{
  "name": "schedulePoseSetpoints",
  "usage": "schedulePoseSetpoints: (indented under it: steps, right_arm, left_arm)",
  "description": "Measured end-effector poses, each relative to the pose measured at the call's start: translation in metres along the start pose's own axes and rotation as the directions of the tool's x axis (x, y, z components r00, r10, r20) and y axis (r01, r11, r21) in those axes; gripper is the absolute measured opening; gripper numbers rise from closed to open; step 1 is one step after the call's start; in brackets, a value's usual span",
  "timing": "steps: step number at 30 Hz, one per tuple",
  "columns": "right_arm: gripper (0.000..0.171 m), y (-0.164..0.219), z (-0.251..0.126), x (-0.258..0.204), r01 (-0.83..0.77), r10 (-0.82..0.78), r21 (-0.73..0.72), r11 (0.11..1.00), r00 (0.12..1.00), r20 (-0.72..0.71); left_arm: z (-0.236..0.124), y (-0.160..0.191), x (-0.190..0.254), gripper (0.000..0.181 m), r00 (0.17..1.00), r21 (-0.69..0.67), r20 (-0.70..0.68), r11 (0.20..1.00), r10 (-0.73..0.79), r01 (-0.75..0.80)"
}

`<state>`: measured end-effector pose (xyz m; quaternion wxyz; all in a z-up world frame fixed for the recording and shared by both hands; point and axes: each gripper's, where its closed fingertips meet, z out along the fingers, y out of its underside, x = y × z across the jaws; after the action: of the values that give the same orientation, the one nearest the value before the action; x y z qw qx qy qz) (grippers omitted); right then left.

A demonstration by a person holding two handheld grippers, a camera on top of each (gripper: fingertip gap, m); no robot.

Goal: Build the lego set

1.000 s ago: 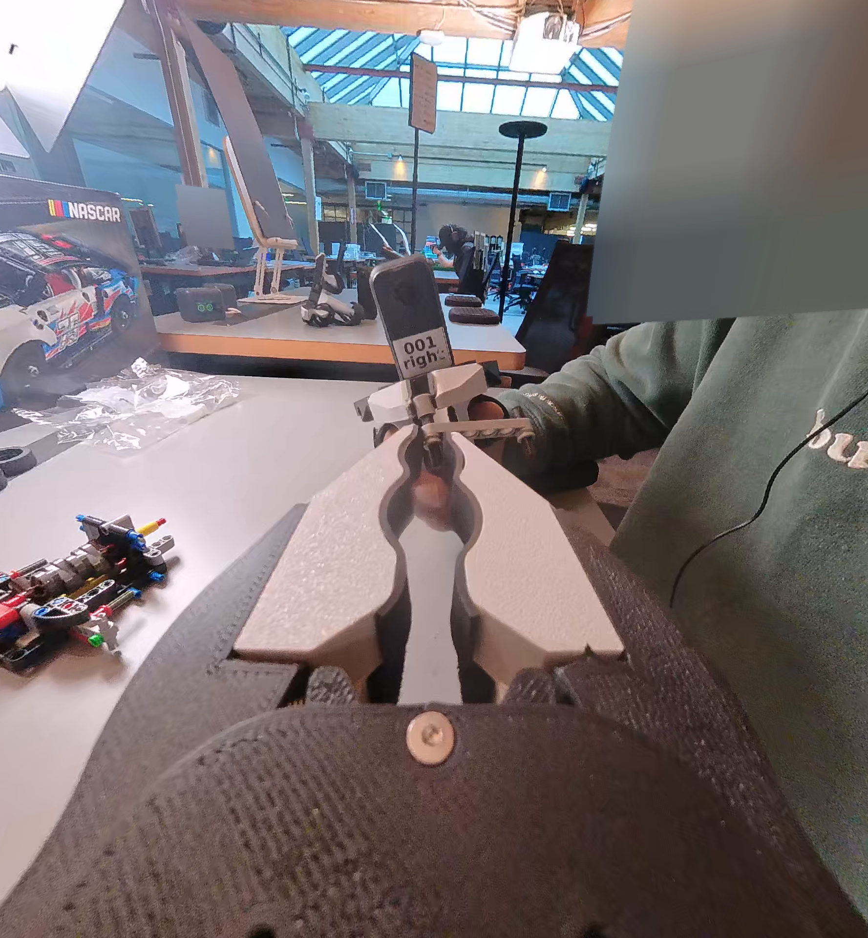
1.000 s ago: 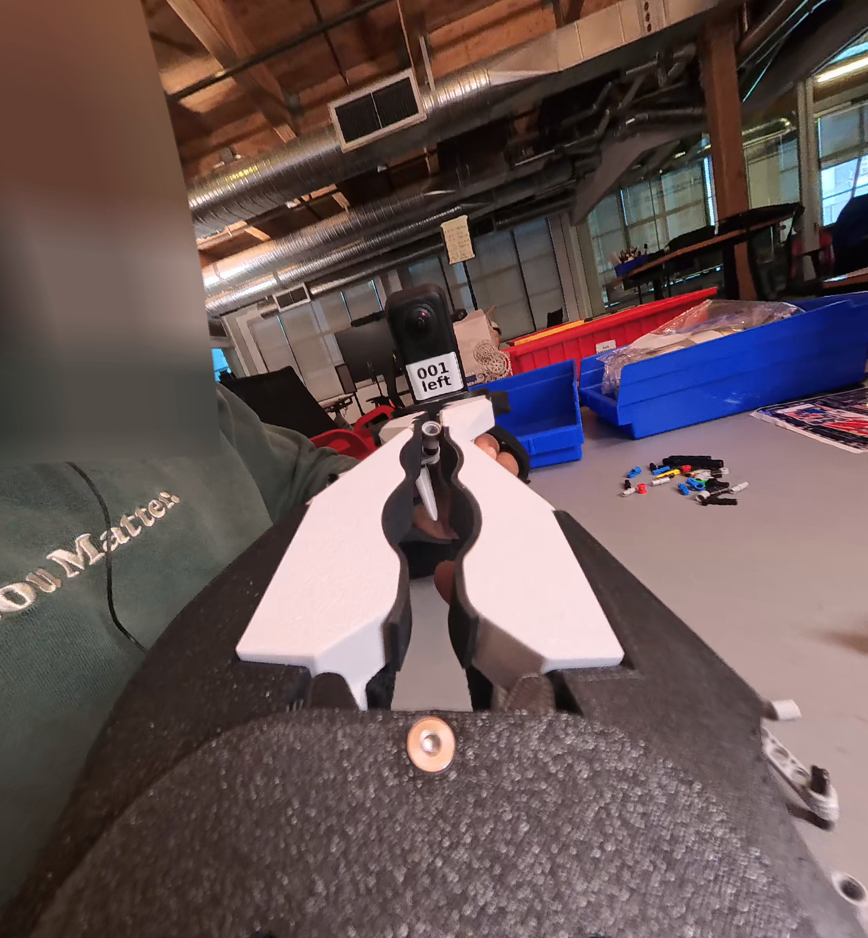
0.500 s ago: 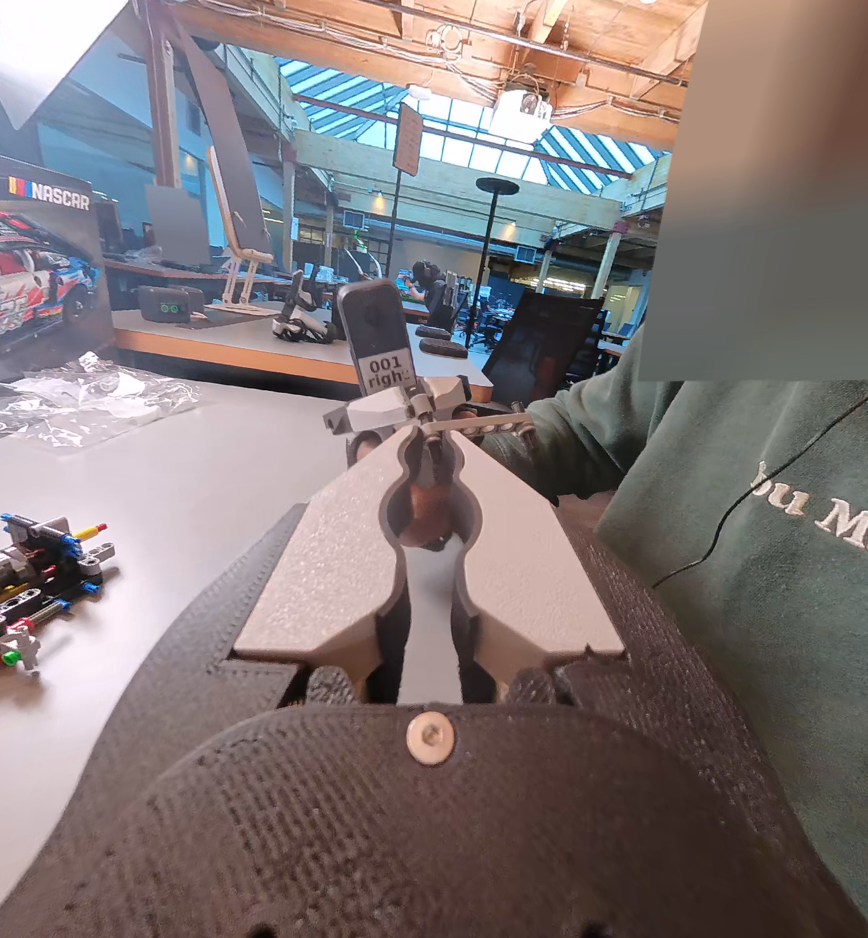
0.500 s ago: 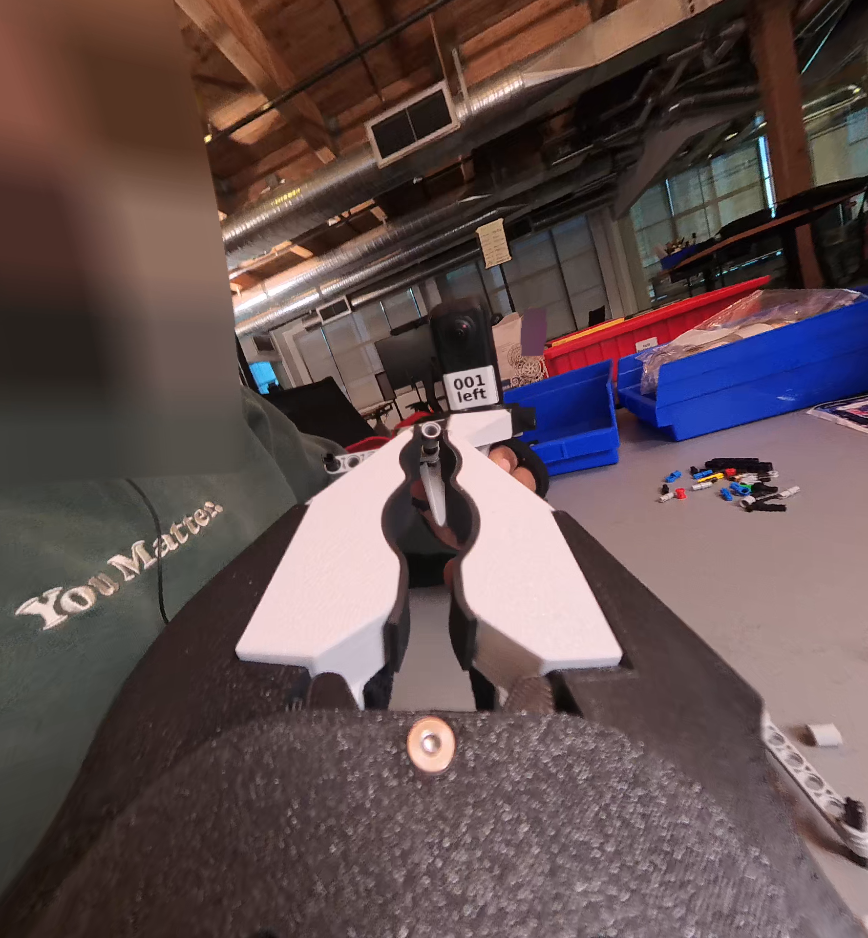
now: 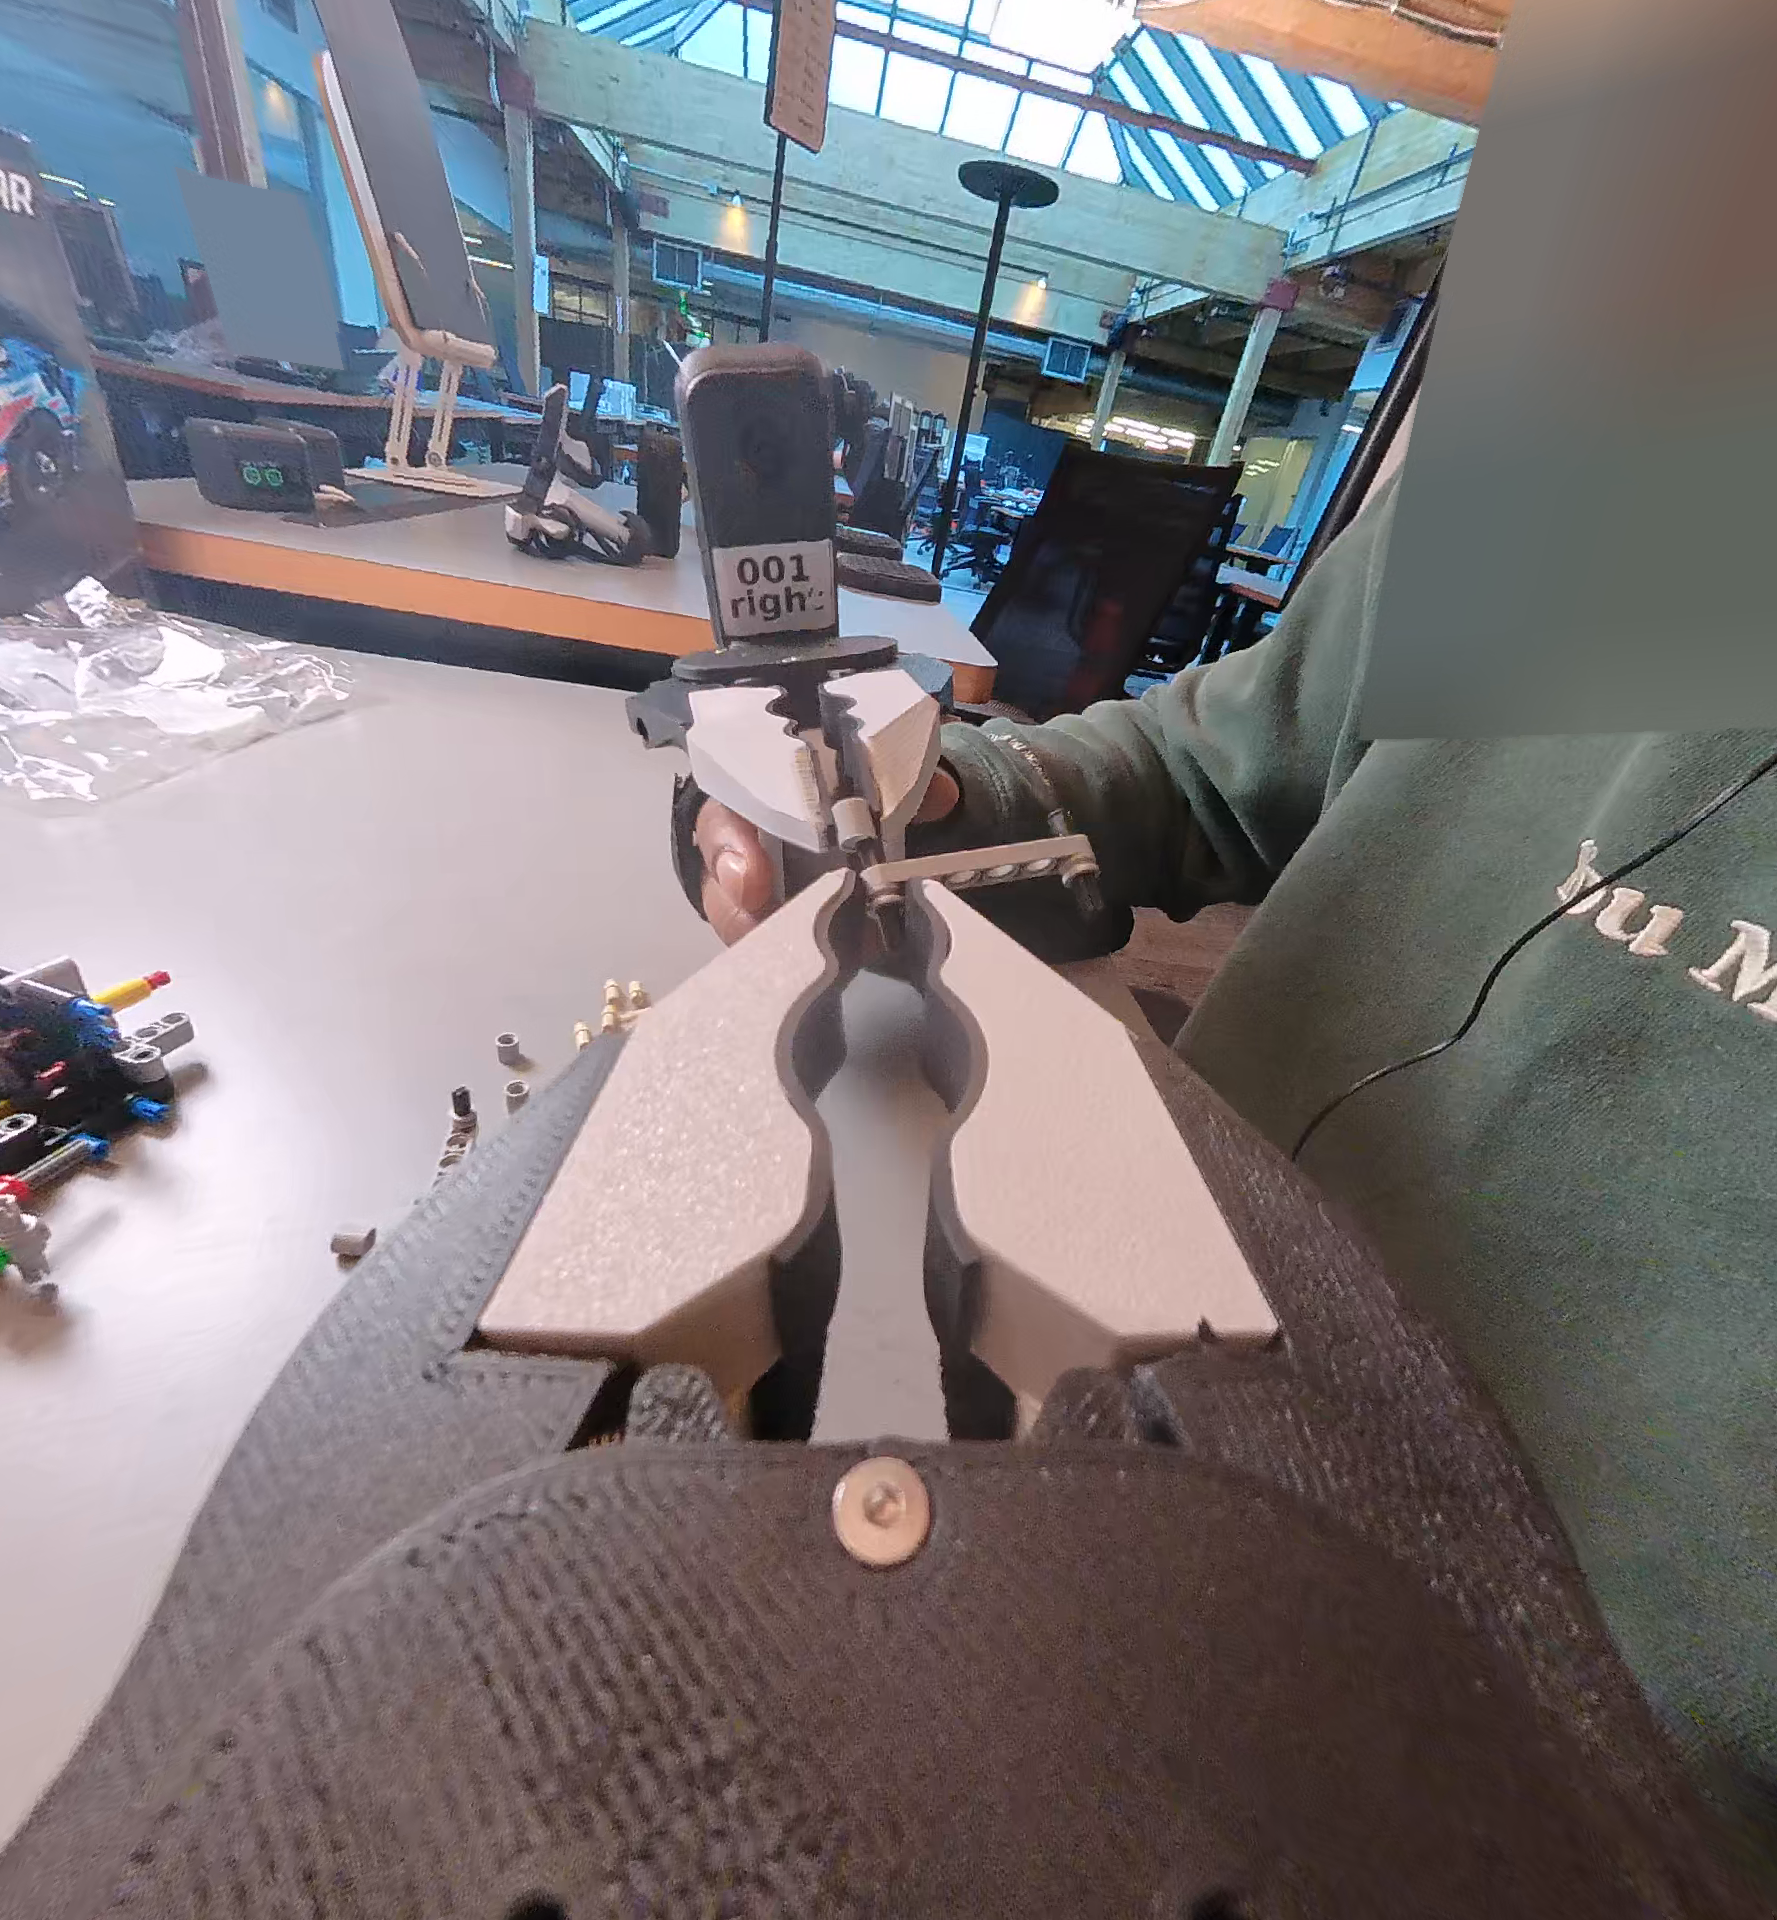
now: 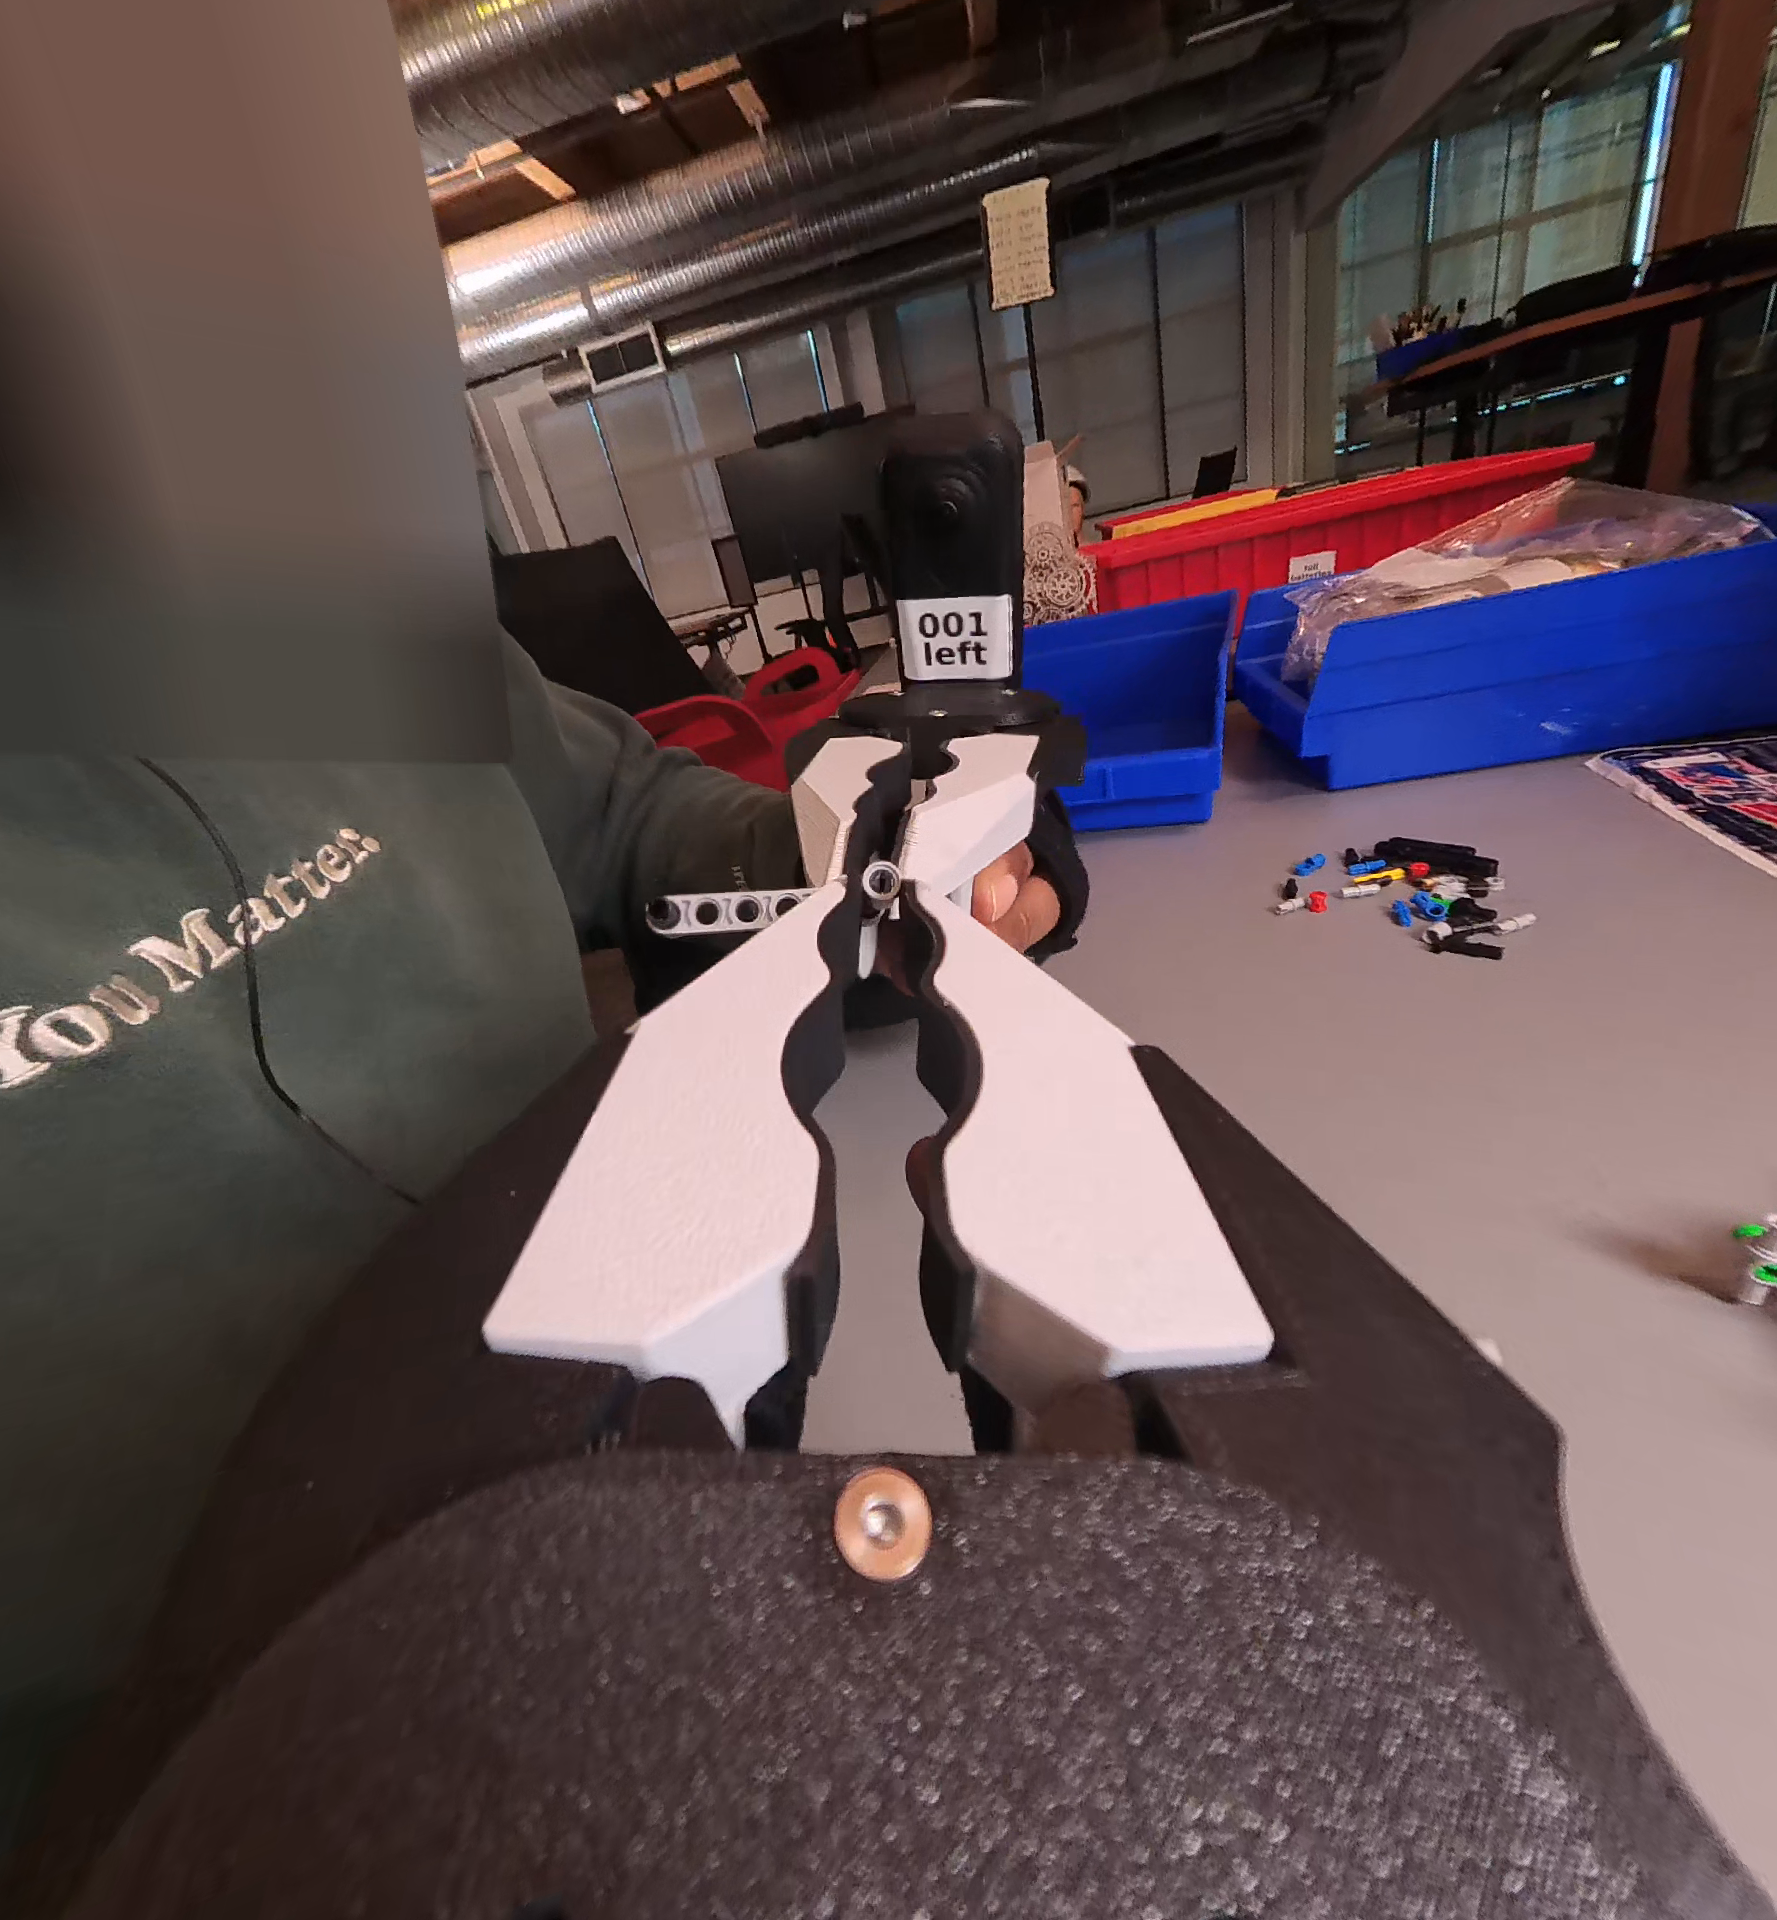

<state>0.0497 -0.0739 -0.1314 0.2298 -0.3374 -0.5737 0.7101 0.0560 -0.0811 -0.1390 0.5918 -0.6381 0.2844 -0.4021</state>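
Both grippers meet tip to tip above the table in front of a person in a green sweatshirt. My left gripper (image 5: 879, 899) is shut on a black pin at the end of a grey holed beam (image 5: 977, 862), which sticks out to the right. The beam also shows in the right wrist view (image 6: 728, 912). My right gripper (image 6: 879, 888) is shut on a small grey bush piece (image 6: 876, 883). In the left wrist view this bush (image 5: 848, 821) sits right against the held end of the beam.
A partly built chassis (image 5: 22, 1101) lies at the left of the grey table (image 5: 344, 883), with small loose parts (image 5: 510, 1081) nearby. Behind are a plastic bag (image 5: 115, 686) and the set's box (image 5: 1, 364). A parts pile (image 6: 1403, 894), blue bins (image 6: 1538, 665) and a booklet (image 6: 1757, 800) lie to the right. Left and right tips are no more than a few centimetres apart.
Both grippers stayed shut and tip to tip while the pair swung and tilted down. More of the table and the loose parts now show, and the bush sits closer against the beam end.
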Motion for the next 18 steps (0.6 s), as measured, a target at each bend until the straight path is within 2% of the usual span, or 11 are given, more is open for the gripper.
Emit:
schedulePoseSetpoints:
  steps: [6, 18]
  right_arm:
    - [0.004, -0.0047, -0.0009, -0.0015, -0.072, 0.070, 0.056, 0.996, 0.997, 0.042]
    - [0.004, -0.0034, 0.0032, -0.0007, -0.110, 0.106, 0.082, 0.991, 0.993, 0.045]
  left_arm:
    - [-0.0013, -0.0040, 0.0002, 0.005, 1.000, 0.021, -0.006, 1.000, -0.013, 0.013]
    - [-0.0041, -0.0056, 0.0001, 0.005, 1.000, 0.022, -0.003, 1.000, -0.015, 0.015]
